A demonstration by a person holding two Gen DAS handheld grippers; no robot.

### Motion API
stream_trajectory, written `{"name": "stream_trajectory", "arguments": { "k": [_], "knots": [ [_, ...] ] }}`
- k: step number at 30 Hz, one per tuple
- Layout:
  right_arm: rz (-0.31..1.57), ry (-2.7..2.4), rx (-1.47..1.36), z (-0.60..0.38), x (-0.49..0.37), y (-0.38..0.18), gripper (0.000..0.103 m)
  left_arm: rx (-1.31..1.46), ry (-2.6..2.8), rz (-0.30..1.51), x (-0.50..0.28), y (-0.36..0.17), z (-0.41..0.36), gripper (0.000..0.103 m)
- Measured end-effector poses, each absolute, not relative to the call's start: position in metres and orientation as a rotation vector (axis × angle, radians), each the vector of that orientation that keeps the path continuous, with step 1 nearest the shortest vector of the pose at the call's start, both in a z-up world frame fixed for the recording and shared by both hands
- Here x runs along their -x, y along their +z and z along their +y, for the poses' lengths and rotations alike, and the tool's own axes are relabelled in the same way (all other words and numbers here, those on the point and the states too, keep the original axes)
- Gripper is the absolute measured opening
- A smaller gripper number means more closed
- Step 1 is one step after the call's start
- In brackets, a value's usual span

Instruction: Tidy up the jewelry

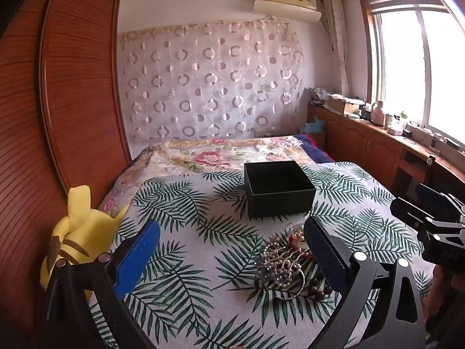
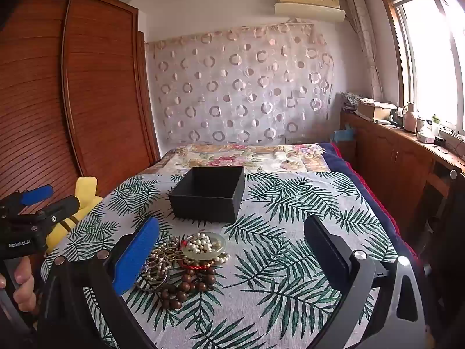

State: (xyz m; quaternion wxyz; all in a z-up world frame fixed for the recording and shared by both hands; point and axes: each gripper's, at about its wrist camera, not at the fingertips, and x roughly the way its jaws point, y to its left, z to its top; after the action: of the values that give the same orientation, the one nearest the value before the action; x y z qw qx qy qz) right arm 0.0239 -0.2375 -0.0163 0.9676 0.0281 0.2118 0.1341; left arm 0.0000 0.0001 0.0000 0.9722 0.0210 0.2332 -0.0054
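A pile of jewelry (image 1: 283, 264) lies on the leaf-print cloth (image 1: 203, 250): pearl strands, a pale jade bangle (image 2: 203, 245), a red cord and brown wooden beads (image 2: 186, 286). An open, empty black box (image 1: 277, 190) stands behind the pile; it also shows in the right wrist view (image 2: 208, 193). My left gripper (image 1: 232, 250) is open and empty, hovering just left of the pile, which lies by its right finger. My right gripper (image 2: 232, 250) is open and empty, with the pile (image 2: 186, 258) by its left blue finger. Each gripper shows at the other view's edge.
A yellow plush toy (image 1: 75, 232) sits at the bed's left edge beside the wooden wardrobe (image 1: 58, 101). A floral quilt (image 1: 221, 154) covers the far bed. Wooden cabinets (image 2: 401, 157) with clutter run under the window on the right.
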Motion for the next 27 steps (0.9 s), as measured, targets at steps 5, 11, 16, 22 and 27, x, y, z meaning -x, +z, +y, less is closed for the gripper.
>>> {"name": "stream_trajectory", "arguments": {
  "k": [5, 11, 16, 22, 27],
  "knots": [
    [0.427, 0.270, -0.057, -0.2371, -0.0240, -0.0169, 0.101, -0.043, -0.008, 0.471, -0.0005, 0.0002, -0.0001, 0.096],
    [0.428, 0.272, -0.053, -0.2354, -0.0242, -0.0175, 0.101, -0.040, -0.011, 0.468, -0.0005, -0.0004, -0.0001, 0.096],
    [0.426, 0.271, -0.054, -0.2364, -0.0239, -0.0175, 0.101, -0.039, -0.014, 0.464, 0.0017, 0.0032, -0.0032, 0.096],
    [0.426, 0.270, -0.055, -0.2366, -0.0239, -0.0179, 0.101, -0.038, -0.014, 0.462, 0.0021, 0.0079, -0.0014, 0.096],
    [0.425, 0.272, -0.056, -0.2364, -0.0239, -0.0183, 0.101, -0.037, -0.015, 0.461, 0.0016, 0.0072, -0.0024, 0.096]
  ]
}}
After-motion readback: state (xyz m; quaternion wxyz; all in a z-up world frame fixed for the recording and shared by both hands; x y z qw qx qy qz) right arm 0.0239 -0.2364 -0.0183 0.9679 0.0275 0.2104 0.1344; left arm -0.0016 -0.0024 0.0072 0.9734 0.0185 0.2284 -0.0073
